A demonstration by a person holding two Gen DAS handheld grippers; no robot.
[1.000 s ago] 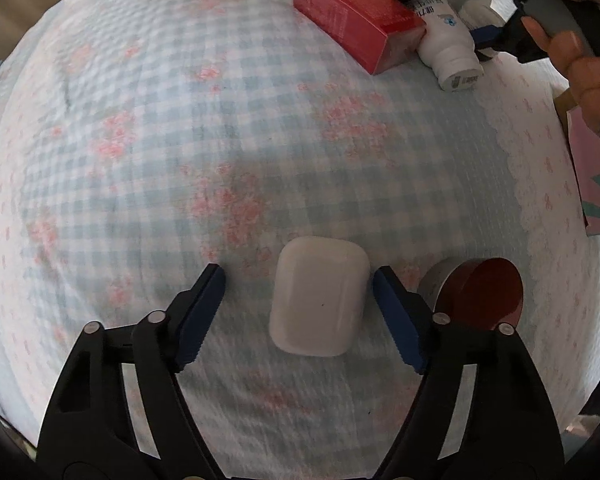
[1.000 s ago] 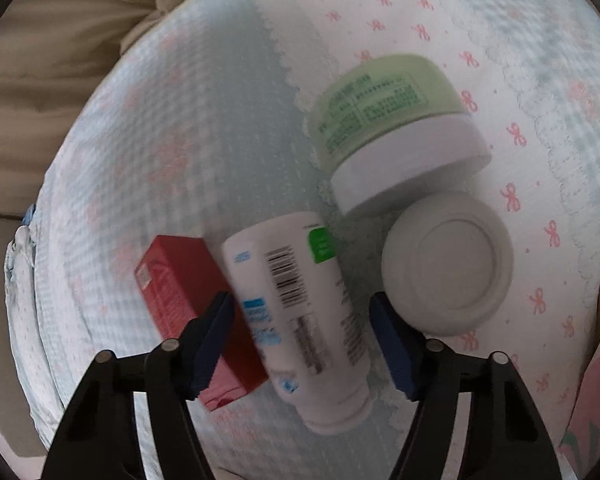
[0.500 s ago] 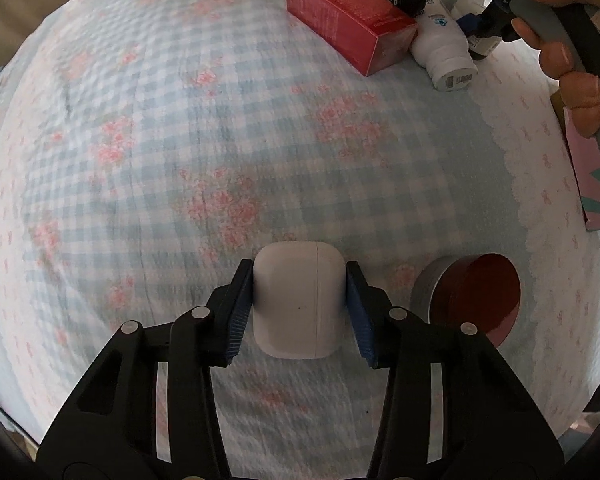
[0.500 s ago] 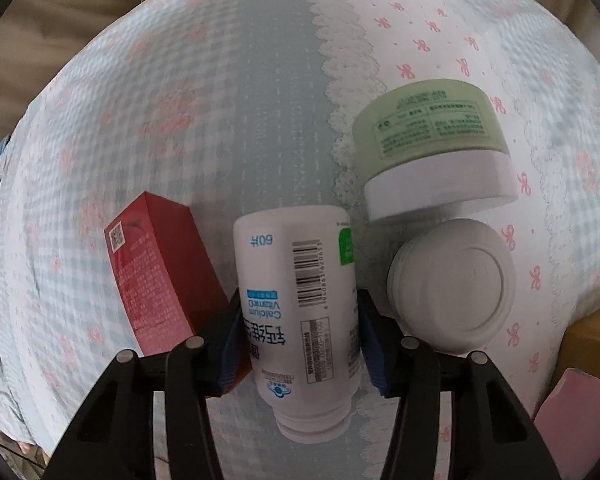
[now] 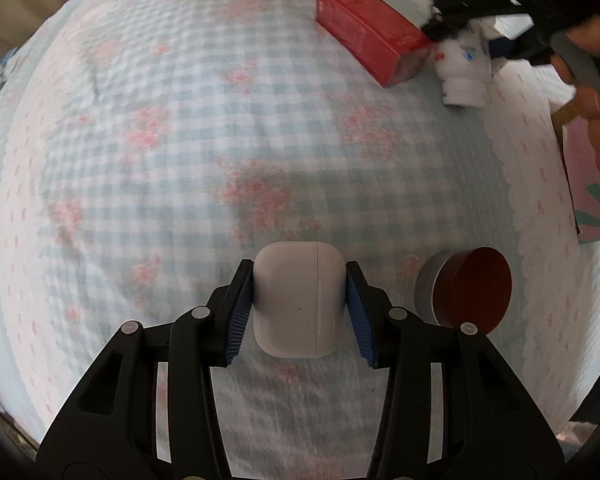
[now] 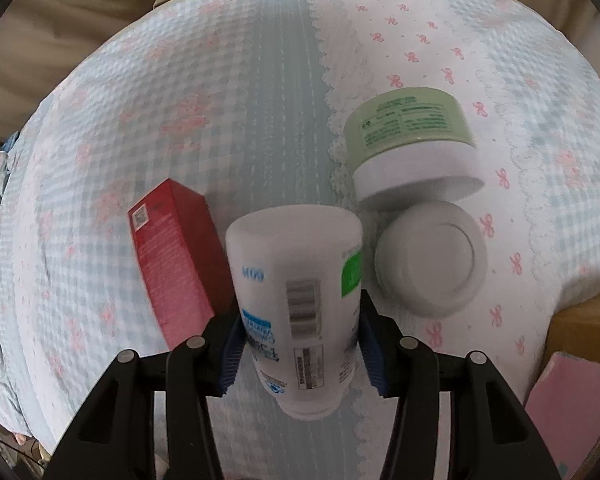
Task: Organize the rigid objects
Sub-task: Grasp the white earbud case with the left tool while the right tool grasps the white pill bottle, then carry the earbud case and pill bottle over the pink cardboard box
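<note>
Over the checked bedspread (image 5: 180, 140), both grippers clamped for carrying: left gripper (image 5: 299, 308) pinching the white earbud case (image 5: 298, 304) by its sides, right gripper (image 6: 300, 344) squeezing the white bottle (image 6: 296, 300) beside the red box (image 6: 172, 260).

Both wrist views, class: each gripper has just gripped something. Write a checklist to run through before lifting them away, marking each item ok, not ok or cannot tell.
1. Left gripper shut on the white earbud case, pads on both sides: ok.
2. Right gripper shut on the white bottle: ok.
3. Bottle clear of the red box: cannot tell, they look close.
4. Bottle clear of the white lid: ok, a gap shows.
5. Case clear of the red tin: ok.
6. Drop-off spot visible: cannot tell.
</note>
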